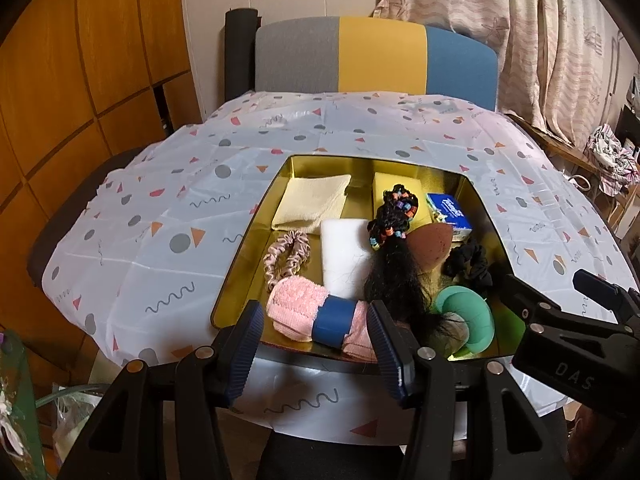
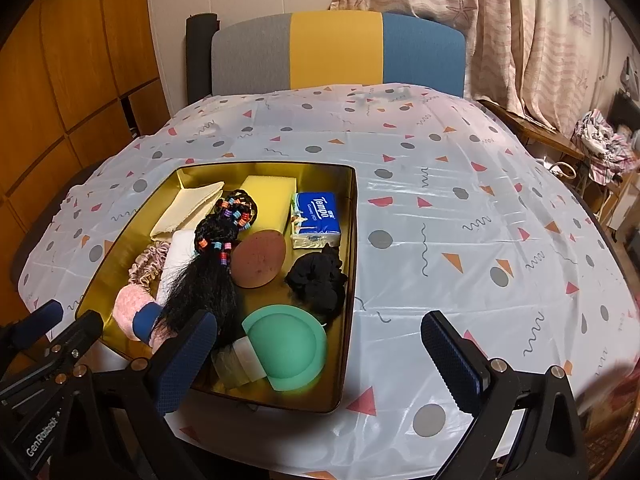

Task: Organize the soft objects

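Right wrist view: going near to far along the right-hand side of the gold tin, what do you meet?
Green round pad → black scrunchie → blue tissue pack, all inside the gold tin.

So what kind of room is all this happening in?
Most likely a room in someone's home, perhaps a dining corner. A table under a patterned plastic tablecloth has an upholstered chair pushed up to it, patterned curtains hang behind, and wooden cupboard doors line the left side.
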`<state>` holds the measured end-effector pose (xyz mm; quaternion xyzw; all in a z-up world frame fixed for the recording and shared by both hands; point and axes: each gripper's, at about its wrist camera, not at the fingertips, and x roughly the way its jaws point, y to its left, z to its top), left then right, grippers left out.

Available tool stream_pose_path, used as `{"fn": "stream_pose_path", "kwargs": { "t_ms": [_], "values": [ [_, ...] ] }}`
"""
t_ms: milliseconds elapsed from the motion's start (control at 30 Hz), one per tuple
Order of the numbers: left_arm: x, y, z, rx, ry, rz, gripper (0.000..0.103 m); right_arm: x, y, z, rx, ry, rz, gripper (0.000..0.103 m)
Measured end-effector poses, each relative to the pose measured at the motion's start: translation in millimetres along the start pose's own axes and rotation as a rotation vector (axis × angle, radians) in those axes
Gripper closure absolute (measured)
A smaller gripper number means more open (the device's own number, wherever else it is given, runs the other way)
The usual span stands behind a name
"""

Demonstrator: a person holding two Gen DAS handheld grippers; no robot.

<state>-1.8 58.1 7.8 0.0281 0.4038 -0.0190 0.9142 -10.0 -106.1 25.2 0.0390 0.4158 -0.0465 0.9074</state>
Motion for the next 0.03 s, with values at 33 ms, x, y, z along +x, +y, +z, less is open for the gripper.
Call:
{"fn": "stream_pose_path", "kwargs": {
  "t_ms": [33],
  "values": [
    [-0.2,-0.7,0.0,0.0,-0.002,0.002,0.049,0.0,0.0,0.0,0.0,0.0,-0.001,0.0]
  ]
}}
